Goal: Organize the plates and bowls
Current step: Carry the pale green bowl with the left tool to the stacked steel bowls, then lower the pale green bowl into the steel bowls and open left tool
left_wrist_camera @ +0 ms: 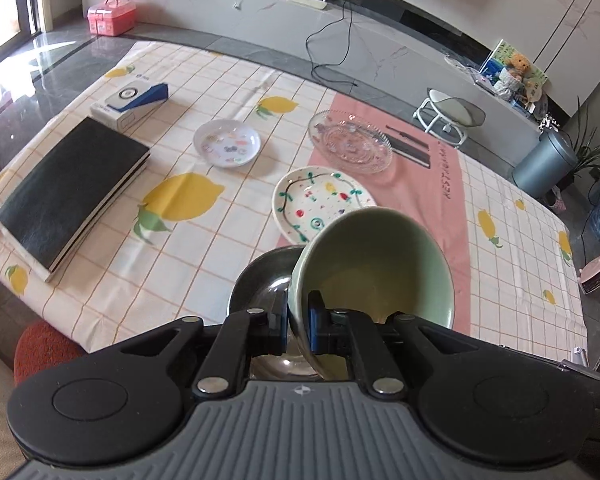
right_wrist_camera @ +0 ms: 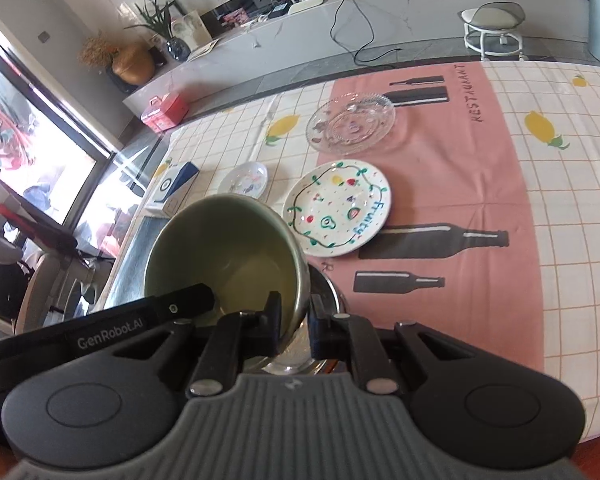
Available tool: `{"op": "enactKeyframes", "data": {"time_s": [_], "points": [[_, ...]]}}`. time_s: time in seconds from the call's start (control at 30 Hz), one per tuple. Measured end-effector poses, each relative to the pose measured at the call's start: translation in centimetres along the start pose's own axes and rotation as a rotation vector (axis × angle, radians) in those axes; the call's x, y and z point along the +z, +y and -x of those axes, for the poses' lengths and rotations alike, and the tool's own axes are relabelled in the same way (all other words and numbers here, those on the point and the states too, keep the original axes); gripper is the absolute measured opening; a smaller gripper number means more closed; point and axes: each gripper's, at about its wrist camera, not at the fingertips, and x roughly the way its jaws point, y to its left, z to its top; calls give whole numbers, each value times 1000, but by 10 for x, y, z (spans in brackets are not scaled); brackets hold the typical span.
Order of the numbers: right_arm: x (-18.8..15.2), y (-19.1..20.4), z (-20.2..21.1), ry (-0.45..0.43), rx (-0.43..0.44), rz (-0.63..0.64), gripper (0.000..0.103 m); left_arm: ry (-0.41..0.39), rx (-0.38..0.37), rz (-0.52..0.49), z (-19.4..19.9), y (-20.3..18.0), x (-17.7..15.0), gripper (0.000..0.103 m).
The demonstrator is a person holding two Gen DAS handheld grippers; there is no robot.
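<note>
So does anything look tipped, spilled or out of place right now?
Only the pale green ceramic bowl looks odd: it is tilted steeply, both the left claw and the right claw shut on its rim, above a dark bowl. No spill or damage shows; the three plates lie flat.

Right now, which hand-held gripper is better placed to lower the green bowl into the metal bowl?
Probably left: left hand-held gripper clamps the green bowl rim beside metal bowl; right hand-held gripper hold is unclear.
</note>
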Motion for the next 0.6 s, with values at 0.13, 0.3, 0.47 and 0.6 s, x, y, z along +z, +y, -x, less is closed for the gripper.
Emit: {"op": "enactKeyframes", "data": {"time_s": [0.13,0.3,0.47,0.6], "points": [[-4,0,-28,81,-9,-6,10,52,4,25,-19,18,-8,11],[-8,-4,-54,139,-29,-16,10,108,1,8,-37,27,-14,11],[-2,-4,-66,168,-60,3,8,140,6,-22,-46,25,-12,13],[5,-6,-77,201,-73,15,8,153,9,-39,-50,25,-7,14]]}}
